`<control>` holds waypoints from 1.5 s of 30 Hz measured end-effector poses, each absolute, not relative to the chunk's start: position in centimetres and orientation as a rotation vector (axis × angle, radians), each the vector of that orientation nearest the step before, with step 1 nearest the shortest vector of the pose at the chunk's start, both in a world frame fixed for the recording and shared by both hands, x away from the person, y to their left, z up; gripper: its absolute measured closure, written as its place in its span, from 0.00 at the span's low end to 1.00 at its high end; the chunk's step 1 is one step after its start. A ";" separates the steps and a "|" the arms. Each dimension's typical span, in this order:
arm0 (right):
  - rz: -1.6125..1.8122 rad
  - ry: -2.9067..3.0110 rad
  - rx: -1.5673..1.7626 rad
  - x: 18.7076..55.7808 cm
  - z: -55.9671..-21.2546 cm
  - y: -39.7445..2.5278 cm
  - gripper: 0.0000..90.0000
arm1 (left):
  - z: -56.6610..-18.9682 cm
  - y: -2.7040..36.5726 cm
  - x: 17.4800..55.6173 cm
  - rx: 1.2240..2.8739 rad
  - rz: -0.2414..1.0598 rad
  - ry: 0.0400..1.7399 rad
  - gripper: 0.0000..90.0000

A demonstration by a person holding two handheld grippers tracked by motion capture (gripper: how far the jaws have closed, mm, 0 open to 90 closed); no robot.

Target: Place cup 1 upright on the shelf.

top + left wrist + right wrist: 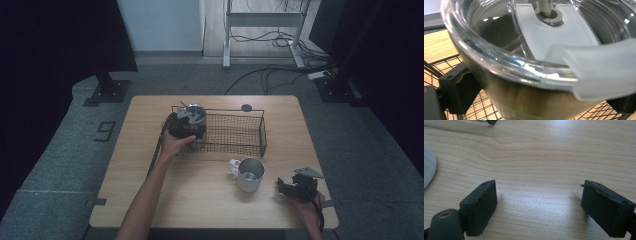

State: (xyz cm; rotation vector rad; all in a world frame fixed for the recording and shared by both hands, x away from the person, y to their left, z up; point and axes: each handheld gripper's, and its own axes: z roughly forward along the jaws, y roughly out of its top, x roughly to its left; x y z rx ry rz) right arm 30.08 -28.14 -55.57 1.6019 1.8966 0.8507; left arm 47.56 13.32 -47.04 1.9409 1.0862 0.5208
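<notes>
Tumbler (192, 119) of steel with a clear lid, held by the left gripper (181, 126) at the left end of the wire basket (235, 134), which stands on the far half of the wooden table (140, 165). In the left gripper view the black jaws flank the tumbler's metal wall (524, 100) just below the lid (499, 52), pressed against it on both sides; a frosted slider tab (599, 72) and a centre stem cross the lid. Whether the base rests on the basket mesh or hangs just above it cannot be told.

Handling, as judged: the body is rigid and smooth, hence slippery under the pads; the lid is likely a press fit and could lift off, so the grip belongs on the metal wall beneath the rim, as here, and not on the plastic.

Mug (249, 174), metal with a white handle, stands upright on the table just in front of the basket's right end.

Right gripper (295, 189) rests near the table's front right corner, jaws spread wide over bare wood in the right gripper view, holding nothing.
</notes>
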 end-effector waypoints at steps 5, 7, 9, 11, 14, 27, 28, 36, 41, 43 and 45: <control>0.851 1.897 1.602 30.1 -55.6 -28.1 0.14 | -47.0 13.4 47.5 1.928 0.501 1.097 0.03; 0.851 1.897 1.602 30.1 -55.6 -28.1 0.14 | -46.8 13.5 47.5 1.917 0.491 1.099 0.02; 0.851 1.897 1.602 30.1 -55.6 -28.1 0.14 | -46.5 13.7 47.3 1.905 0.488 1.094 0.01; 0.851 1.896 1.602 30.1 -55.6 -28.1 0.14 | -46.2 13.8 47.0 1.892 0.486 1.087 0.01; 0.850 1.896 1.602 30.1 -55.6 -28.1 0.14 | -45.7 14.3 46.2 1.877 0.485 1.080 0.01; 0.848 1.898 1.602 30.1 -55.6 -28.1 0.14 | -44.2 15.4 43.9 1.862 0.485 1.034 0.01; 0.848 1.898 1.601 30.1 -55.6 -28.1 0.14 | -44.1 15.3 43.5 1.870 0.488 1.027 0.01; 0.850 1.895 1.606 30.1 -55.6 -28.1 0.14 | -44.5 15.8 41.8 1.873 0.479 1.017 0.01; 0.850 1.896 1.604 30.1 -55.6 -28.1 0.14 | -45.2 17.3 39.7 1.844 0.462 1.036 0.02; 0.850 1.896 1.604 30.1 -55.6 -28.1 0.14 | -45.5 17.6 38.9 1.849 0.457 1.039 0.02; 0.850 1.897 1.604 30.1 -55.6 -28.1 0.14 | -45.7 17.7 38.6 1.856 0.453 1.040 0.02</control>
